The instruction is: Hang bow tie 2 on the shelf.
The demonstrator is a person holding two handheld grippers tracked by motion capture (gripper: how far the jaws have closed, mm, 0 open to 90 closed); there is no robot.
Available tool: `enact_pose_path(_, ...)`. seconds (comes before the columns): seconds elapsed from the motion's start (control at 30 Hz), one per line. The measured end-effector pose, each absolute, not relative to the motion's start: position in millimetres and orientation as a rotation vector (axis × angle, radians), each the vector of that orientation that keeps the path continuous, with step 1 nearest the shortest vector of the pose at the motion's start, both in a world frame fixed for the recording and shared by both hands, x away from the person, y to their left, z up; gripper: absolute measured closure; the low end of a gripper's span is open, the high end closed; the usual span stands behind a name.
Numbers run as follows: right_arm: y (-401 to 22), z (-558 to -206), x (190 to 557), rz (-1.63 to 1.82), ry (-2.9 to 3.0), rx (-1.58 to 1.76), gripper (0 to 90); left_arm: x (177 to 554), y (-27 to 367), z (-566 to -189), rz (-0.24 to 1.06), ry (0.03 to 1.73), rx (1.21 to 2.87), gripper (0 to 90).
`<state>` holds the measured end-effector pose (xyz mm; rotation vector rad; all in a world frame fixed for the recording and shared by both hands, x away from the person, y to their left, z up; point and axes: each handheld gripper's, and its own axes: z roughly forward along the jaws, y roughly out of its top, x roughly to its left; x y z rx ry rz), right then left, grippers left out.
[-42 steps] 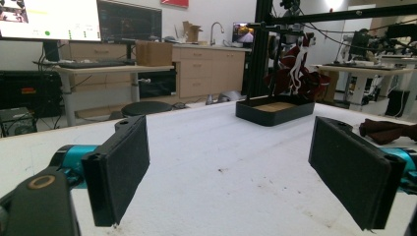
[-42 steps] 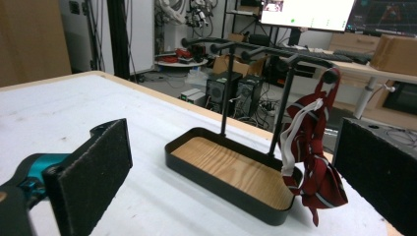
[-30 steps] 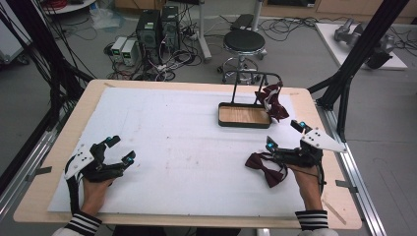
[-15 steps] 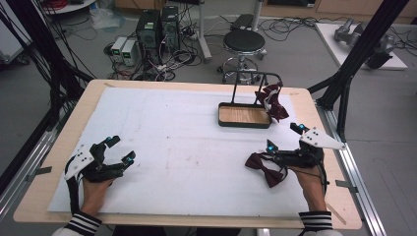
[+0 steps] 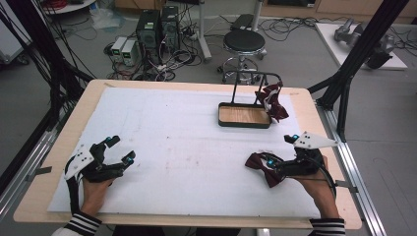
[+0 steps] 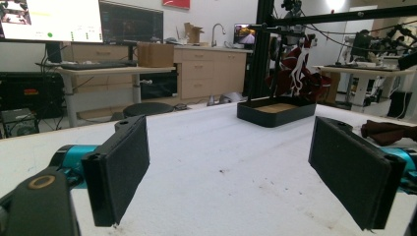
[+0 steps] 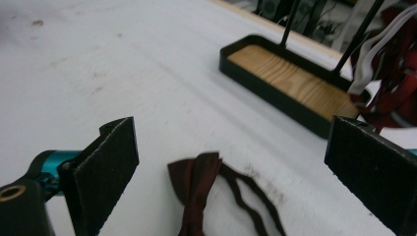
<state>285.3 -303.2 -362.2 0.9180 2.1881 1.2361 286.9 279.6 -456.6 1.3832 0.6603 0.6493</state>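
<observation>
The right gripper point(image 5: 278, 158) stands with jaws spread around one dark red bow tie point(image 7: 196, 189) lying flat at lower right of the high view; the left gripper point(image 5: 119, 149), at lower left, gapes on nothing; a second bow tie point(image 5: 272, 102) hangs on one tray stand point(image 5: 244, 116), upper right.

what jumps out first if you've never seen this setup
The dark red bow tie lying flat on the white table cover, right in front of the right gripper, whose jaws stand open around it. Next, a second bow tie hanging from the black stand with the wooden base, far right. The left gripper rests open, near left.
</observation>
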Motion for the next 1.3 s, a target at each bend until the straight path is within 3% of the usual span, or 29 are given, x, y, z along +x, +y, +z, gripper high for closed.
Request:
enact_pose_path(0.63,-305.8,-388.8,280.0,1.03,2.492,0.967,5.8,287.0,279.4,-456.6,0.648,0.661,1.382,16.0)
enact_pose_path(0.7,-304.6,-392.6,280.3,0.995,2.537,0.961,8.6,287.0,279.4,-456.6,0.648,0.661,1.382,15.9)
enact_pose_path(0.77,-304.6,-394.7,280.6,0.97,2.579,0.942,18.4,287.0,279.4,-456.6,0.649,0.663,1.38,16.0)
enact_pose_path(1.2,-302.7,-406.3,284.7,0.837,2.678,0.937,27.1,287.2,279.5,-456.6,0.647,0.665,1.377,16.0)
enact_pose_path(1.3,-302.4,-407.9,285.9,0.818,2.698,0.924,32.5,287.2,279.5,-456.6,0.647,0.665,1.378,15.9)
